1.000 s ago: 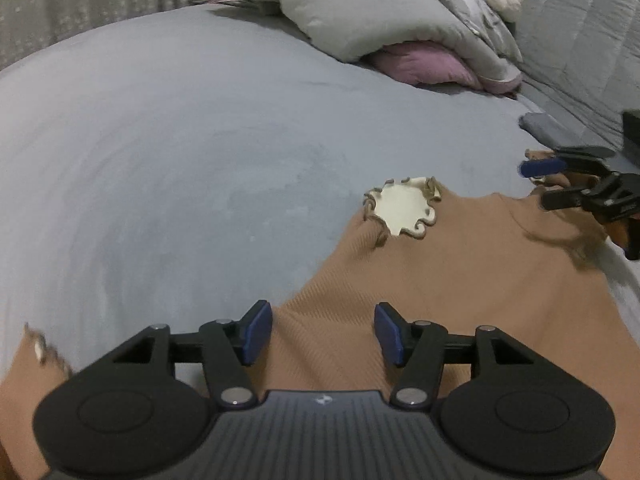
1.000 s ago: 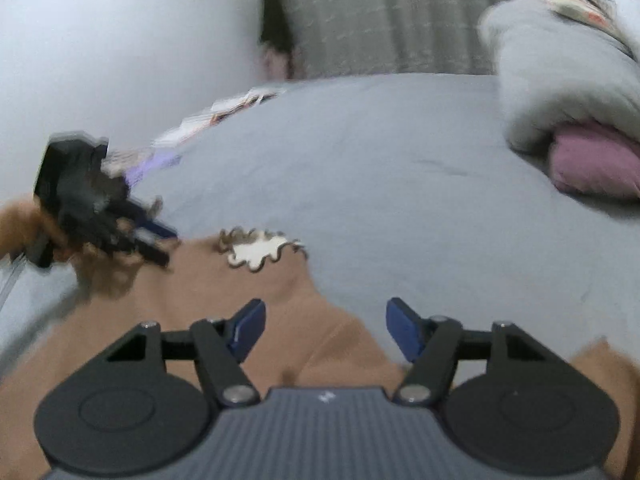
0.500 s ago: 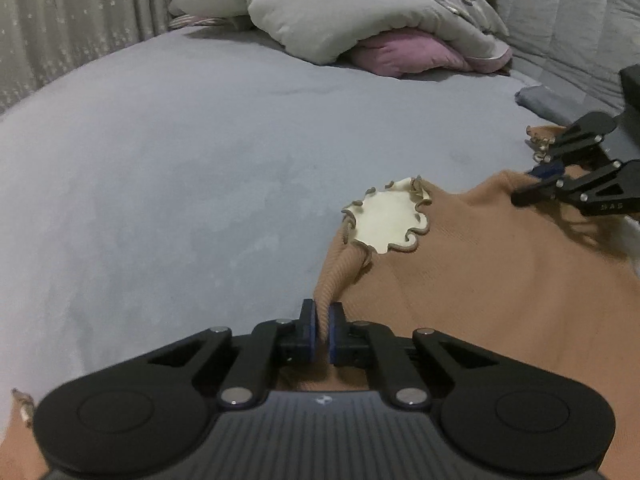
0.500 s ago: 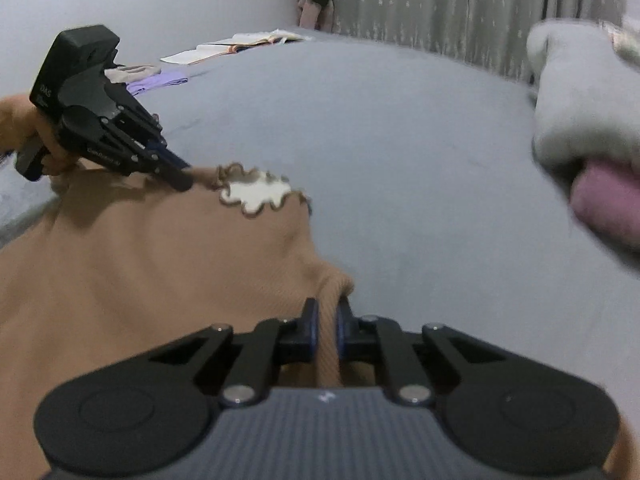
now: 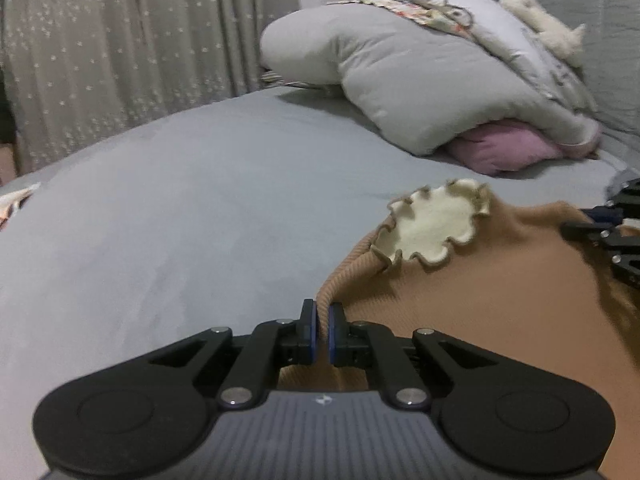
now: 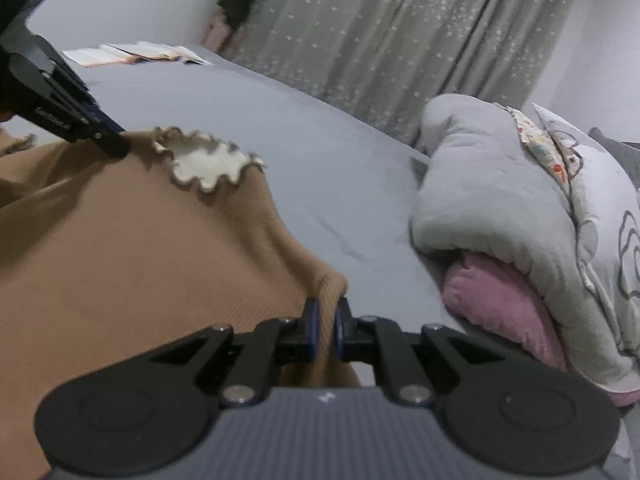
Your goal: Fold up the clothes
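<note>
A brown ribbed garment [image 5: 480,300] is held lifted off the grey bed [image 5: 180,200], its cream scalloped collar [image 5: 436,226] serving as the landmark; left of the collar, along the shoulder edge, the left gripper [image 5: 322,334] is seen with its jaws closed narrowly on a thin ridge of the knit; right of the collar, on the opposite shoulder edge, the right gripper [image 6: 324,328] is likewise pinched onto a bunched fold of the same cloth, its blue pads nearly meeting. Beyond the collar, towards the head of the bed, a grey duvet [image 5: 420,92] is heaped over a pink pillow [image 5: 504,150]. Only a little fabric is judged to be caught in each pinch, so the stretchy knit could be pulled free under uneven tension; the span between the grips could sag and crease the fold; a hanging hem could be dragged across the bed and the fold line skewed.
</note>
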Demonstrator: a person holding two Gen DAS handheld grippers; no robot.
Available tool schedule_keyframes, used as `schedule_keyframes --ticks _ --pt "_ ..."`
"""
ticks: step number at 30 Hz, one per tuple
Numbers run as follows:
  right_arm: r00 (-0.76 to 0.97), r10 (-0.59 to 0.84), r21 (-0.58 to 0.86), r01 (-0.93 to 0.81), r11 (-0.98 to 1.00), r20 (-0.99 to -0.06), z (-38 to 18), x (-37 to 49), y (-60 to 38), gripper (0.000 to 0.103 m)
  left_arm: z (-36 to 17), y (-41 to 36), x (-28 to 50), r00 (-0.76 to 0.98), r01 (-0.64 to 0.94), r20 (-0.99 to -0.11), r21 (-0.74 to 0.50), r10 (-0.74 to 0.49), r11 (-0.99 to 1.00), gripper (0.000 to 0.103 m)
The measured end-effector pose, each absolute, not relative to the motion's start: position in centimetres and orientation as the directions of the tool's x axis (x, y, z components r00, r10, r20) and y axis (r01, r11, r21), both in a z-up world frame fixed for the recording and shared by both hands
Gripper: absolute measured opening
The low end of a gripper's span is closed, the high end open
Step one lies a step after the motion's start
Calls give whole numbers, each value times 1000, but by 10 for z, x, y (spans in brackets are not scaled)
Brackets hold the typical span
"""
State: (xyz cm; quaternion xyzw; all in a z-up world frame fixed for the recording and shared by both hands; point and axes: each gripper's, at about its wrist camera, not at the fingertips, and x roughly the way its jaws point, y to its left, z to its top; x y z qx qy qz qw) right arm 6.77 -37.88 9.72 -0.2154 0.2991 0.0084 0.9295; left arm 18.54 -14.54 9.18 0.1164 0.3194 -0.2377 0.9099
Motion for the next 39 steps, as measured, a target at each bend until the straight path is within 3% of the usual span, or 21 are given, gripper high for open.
schedule_keyframes --ticks 2,6,9,12,15,18,22,25,30,33,34,35,37,39 --pt "818 -164 -424 -106 899 -551 92 79 -373 7 90 -152 192 703 485 -628 78 -335 871 5" --pt "721 -297 -533 -118 838 -626 44 112 -350 8 68 -167 202 705 454 -654 118 -275 883 13" --pt "739 -355 -607 -92 789 -573 26 111 -334 10 73 -154 199 712 426 -643 76 -282 901 14" --pt "761 -298 -439 19 898 -576 51 98 -357 28 88 -107 198 714 319 -647 -43 -269 947 20" --pt "781 -272 -231 168 959 -562 91 71 -403 31 98 -29 172 703 193 -606 -342 -373 920 24" --pt "772 -303 -135 276 952 -558 120 38 -448 41 97 8 139 718 137 -598 -379 -355 915 29" --pt "715 -356 -84 387 918 -602 135 0 -501 67 78 65 91 713 21 -654 -342 -254 940 32" --pt "641 -395 -147 405 902 -659 117 -23 -524 67 61 107 72 716 -132 -667 -420 -206 898 32" --pt "653 -360 -60 434 899 -666 91 -45 -527 69 48 135 63 727 -236 -665 -474 -170 848 38" --pt "648 -365 -90 417 905 -669 77 -34 -525 64 35 134 67 739 -249 -653 -492 -165 834 39" --pt "649 -368 -105 406 908 -666 75 -30 -522 57 33 132 71 740 -250 -652 -496 -166 831 39" --pt "654 -368 -122 390 913 -661 75 -27 -519 35 31 130 73 740 -252 -651 -500 -168 829 39" --pt "649 -385 -153 385 910 -656 77 -26 -513 7 32 128 75 747 -244 -645 -491 -160 837 39" --pt "648 -419 -128 446 886 -637 86 -34 -519 4 33 124 75 753 -234 -641 -472 -149 850 39"
